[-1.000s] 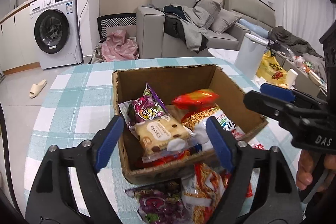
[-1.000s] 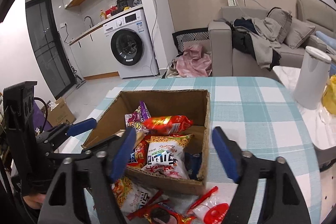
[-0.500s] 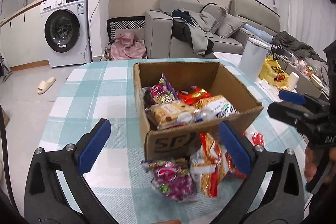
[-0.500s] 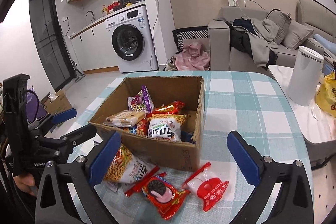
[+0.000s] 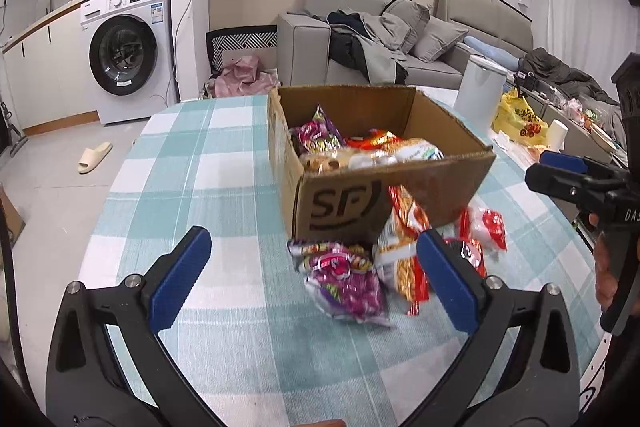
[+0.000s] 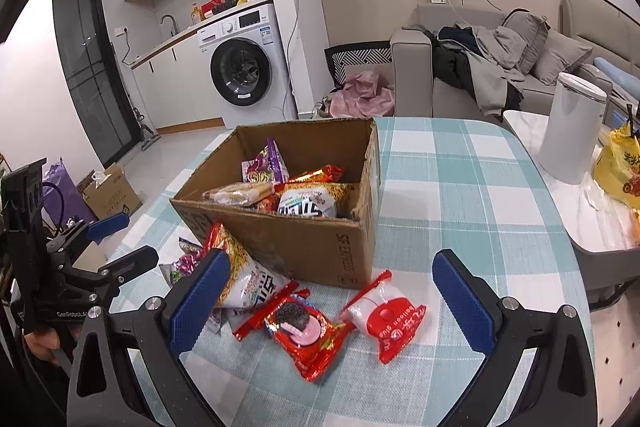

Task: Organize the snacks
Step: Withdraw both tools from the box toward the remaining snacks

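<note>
Behind your work area you can see a white front-loading washing machine [image 5: 128, 55] and a grey sofa piled with clothes [image 6: 492, 67]. Your table [image 5: 192, 163] wears a teal-and-white checked cloth, and the brown open-topped cardboard box [image 5: 344, 205] with black printed lettering sits on it.

Your left tongs [image 5: 316, 281] are spread wide with nothing between the blue pads, held low over the table just short of the box's near corner. Your right tongs [image 6: 332, 301] are likewise spread and hold nothing, hovering above the packets on the near side of the box.

Inside the box lie several snacks: a purple packet [image 6: 264, 167] standing against the far side, a long red-orange packet [image 6: 320, 174], a beige biscuit pack [image 6: 236, 191], and a white-and-orange noodle bag [image 6: 310, 201].

Outside the box, on the cloth, a shiny purple sweet packet [image 5: 346, 281] lies just in front of the box corner. Beside it, an orange-and-white noodle snack bag [image 6: 244, 275] leans against the box wall. A red wrapper showing a dark sandwich cookie [image 6: 306, 333] lies flat near it, and a red-and-white packet [image 6: 386, 315] rests just to its right. A tall white cylindrical bin [image 6: 568, 127] stands on the neighbouring white surface.
</note>
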Demonstrator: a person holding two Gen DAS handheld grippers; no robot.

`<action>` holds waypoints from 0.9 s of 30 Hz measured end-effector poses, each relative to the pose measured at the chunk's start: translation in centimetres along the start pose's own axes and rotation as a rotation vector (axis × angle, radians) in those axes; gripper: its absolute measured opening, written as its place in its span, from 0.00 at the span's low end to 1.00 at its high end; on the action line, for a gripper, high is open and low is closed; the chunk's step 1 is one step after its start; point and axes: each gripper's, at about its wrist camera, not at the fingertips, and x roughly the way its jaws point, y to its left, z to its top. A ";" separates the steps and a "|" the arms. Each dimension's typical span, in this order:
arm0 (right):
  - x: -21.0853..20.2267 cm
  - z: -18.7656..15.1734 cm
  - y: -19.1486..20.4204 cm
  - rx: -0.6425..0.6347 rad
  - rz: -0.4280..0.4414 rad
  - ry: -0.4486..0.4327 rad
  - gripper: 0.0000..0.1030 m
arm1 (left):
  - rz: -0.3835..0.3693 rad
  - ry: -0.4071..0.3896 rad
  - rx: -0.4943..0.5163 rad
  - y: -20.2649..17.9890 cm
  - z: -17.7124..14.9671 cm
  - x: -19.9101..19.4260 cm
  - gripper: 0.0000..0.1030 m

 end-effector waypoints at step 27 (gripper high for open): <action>4.2 -3.4 -4.1 0.088 -0.066 0.142 1.00 | 0.059 0.098 -0.012 0.9 -2.1 3.6 0.99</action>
